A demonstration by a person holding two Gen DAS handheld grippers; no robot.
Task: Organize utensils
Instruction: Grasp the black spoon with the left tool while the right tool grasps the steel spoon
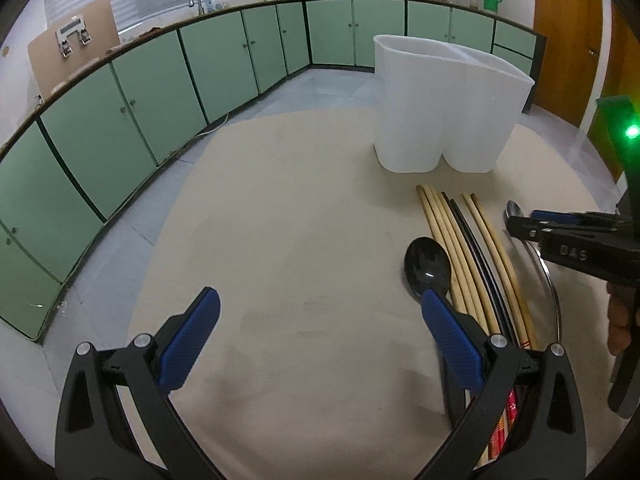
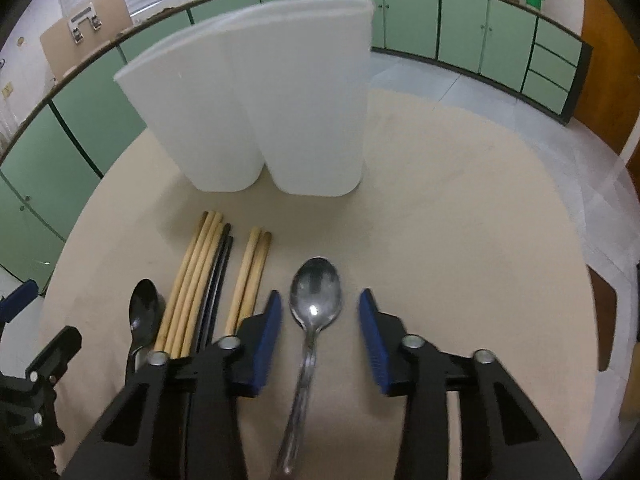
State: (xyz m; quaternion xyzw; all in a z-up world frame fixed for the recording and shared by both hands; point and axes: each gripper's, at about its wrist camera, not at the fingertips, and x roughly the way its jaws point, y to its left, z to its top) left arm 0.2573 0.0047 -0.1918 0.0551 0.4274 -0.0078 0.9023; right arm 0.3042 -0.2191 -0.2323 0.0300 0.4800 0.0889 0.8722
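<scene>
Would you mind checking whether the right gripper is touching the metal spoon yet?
Apart. The right wrist view shows the right gripper with jaws open, bare table visible on both sides between the pads and the metal spoon.

A round bench with a plain beige top carries everything. A white two-compartment utensil holder stands upright on it. In front of the holder, lying flat and roughly parallel: a black spoon, four wooden chopsticks bunched together, a black chopstick pair touching them, two more wooden chopsticks just beside, and a metal spoon slightly apart.
</scene>
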